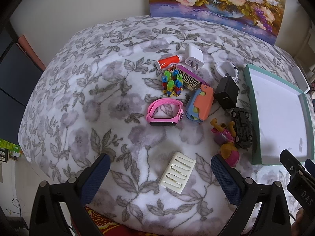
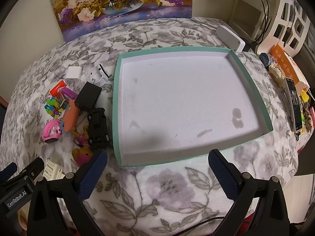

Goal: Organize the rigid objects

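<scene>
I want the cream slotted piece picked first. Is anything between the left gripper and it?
Nothing visible: the cream slotted piece lies alone on the blanket, in the gap of the open left gripper.

Soap dish (image 2: 52, 170) — half hidden behind left gripper (image 2: 23, 174).

"DAS" on right gripper (image 1: 295, 169), "GenRobot.AI" on left gripper (image 2: 17, 179)
</scene>
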### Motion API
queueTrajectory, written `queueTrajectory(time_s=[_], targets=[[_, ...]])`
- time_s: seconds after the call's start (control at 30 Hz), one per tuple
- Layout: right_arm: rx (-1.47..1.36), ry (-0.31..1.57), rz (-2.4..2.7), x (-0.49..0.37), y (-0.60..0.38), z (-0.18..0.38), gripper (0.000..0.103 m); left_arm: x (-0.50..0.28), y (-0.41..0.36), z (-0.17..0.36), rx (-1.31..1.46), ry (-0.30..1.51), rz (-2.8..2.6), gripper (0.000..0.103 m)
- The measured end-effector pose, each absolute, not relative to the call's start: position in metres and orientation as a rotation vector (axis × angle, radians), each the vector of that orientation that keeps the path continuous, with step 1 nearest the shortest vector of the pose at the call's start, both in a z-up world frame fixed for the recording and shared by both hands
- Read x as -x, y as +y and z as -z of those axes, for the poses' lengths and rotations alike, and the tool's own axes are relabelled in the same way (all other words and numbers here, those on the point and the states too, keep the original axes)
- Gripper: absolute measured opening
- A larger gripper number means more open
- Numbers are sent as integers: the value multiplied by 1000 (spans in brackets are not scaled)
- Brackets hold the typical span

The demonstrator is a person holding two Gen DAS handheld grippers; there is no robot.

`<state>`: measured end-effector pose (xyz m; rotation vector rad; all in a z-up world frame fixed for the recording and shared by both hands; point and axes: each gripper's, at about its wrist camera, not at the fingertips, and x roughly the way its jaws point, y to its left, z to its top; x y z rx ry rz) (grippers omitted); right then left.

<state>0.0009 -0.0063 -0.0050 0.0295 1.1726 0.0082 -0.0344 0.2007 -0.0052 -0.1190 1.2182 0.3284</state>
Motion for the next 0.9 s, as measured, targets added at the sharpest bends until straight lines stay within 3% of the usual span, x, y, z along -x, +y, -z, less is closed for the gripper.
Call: queueTrajectory(time_s=[0.9], targets=[[-44,1185,-9,-2,-6,5,102,33,198,8,129,1236,-305,103]])
